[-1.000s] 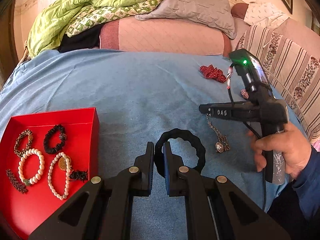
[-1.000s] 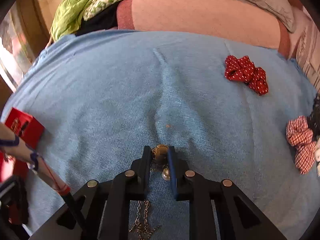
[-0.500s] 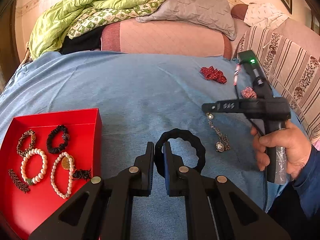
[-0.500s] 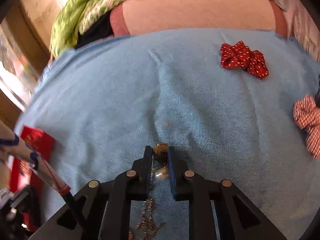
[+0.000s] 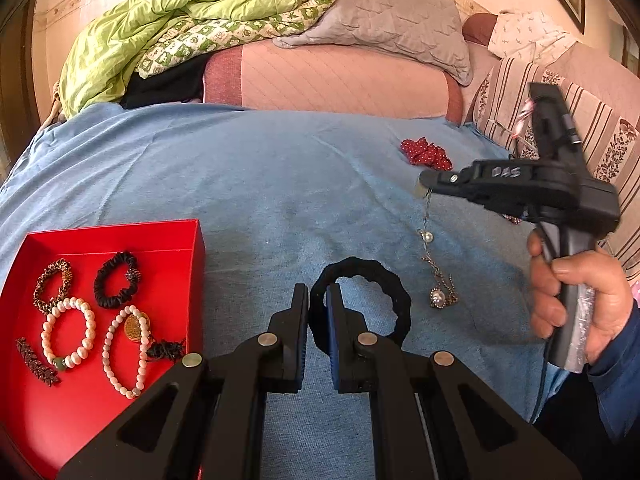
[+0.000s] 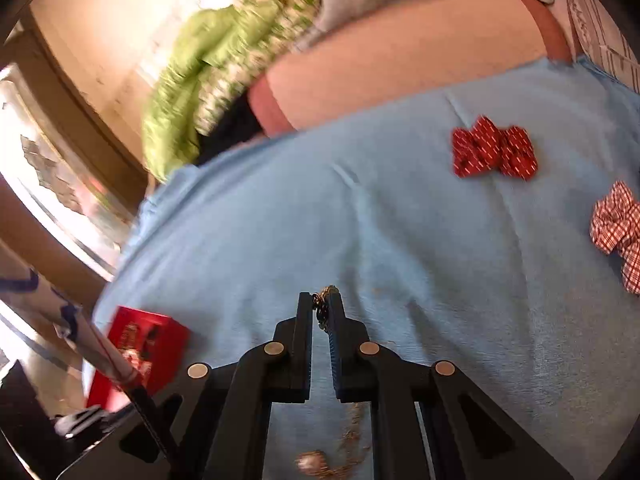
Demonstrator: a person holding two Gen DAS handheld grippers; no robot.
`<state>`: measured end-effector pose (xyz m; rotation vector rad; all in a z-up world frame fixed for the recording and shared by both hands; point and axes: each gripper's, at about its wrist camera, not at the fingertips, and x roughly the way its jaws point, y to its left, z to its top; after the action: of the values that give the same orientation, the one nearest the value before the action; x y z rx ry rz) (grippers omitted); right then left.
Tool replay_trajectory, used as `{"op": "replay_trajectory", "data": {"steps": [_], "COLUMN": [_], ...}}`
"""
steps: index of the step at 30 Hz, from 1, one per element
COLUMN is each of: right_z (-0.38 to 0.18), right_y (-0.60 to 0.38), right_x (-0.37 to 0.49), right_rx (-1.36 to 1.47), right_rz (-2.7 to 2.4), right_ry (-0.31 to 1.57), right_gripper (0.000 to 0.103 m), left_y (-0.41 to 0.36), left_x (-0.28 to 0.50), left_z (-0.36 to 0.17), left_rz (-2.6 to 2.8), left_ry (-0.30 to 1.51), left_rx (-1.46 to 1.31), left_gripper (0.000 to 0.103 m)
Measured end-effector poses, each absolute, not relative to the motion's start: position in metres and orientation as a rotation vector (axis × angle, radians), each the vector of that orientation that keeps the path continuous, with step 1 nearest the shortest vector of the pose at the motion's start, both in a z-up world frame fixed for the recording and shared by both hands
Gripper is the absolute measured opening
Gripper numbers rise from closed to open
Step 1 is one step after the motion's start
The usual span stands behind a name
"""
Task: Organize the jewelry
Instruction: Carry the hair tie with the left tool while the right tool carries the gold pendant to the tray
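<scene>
The left tongs (image 5: 318,304) are clamped shut on a black scrunchie (image 5: 362,300), pinching its left side; the rest of the ring lies on the blue bedcover (image 5: 260,184) at 1 o'clock from the tips.

The right tongs (image 6: 321,308) are closed tight on a necklace (image 5: 434,268), gripping the chain near its top end. In the left wrist view the chain hangs down from their tips at 3 o'clock in the frame, and its pearl pendant rests on the bedcover just to the right of the scrunchie. In the right wrist view the chain shows between the pads, and its blurred lower part sits at 6 o'clock. A hand (image 5: 576,304) in a blue sleeve holds the tool's grip at 4 o'clock in the left view.

A red tray (image 5: 120,232) sits on the bedcover at 9 o'clock from the left tongs, just beside them. In it lie two pearl bracelets (image 5: 66,334), a black scrunchie, a brown beaded band and a few small dark pieces.

A red dotted scrunchie (image 5: 426,154) lies farther up the bedcover at 1 o'clock. A red checked scrunchie (image 6: 618,236) lies near it at 3 o'clock in the right wrist view.

A green quilt (image 5: 160,24) and a grey pillow (image 5: 384,20) are piled at 12 o'clock.
</scene>
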<state>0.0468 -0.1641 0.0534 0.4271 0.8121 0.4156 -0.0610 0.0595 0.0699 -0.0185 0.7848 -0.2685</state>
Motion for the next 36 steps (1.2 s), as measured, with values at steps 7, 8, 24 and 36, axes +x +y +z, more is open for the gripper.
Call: {"op": "replay_trajectory", "data": {"steps": [7,8,24,36], "right_z": [0.082,0.088,0.155,0.182], "right_y": [-0.156,-0.154,-0.117,-0.031], "right_x": [0.013,0.007,-0.045,-0.071], "right_rx": [0.463,0.465,0.480,0.387], "right_rz": [0.496,0.506,0.639,0.810], "right_ry": [0.722,0.706,0.594,0.597], "right_gripper": [0.008,0.008,0.008,0.008], "left_y": [0.060,0.061,0.108,0.191], "left_x": [-0.063,-0.063,-0.090,-0.107], "left_z": [0.072,0.073,0.112,0.118], "left_rz": [-0.270,-0.269,-0.185,-0.013], "left_ry": [0.773,0.769,0.656,0.620], "left_rx": [-0.018,-0.018,-0.053,-0.095], "left_gripper": [0.008,0.008,0.008,0.008]}}
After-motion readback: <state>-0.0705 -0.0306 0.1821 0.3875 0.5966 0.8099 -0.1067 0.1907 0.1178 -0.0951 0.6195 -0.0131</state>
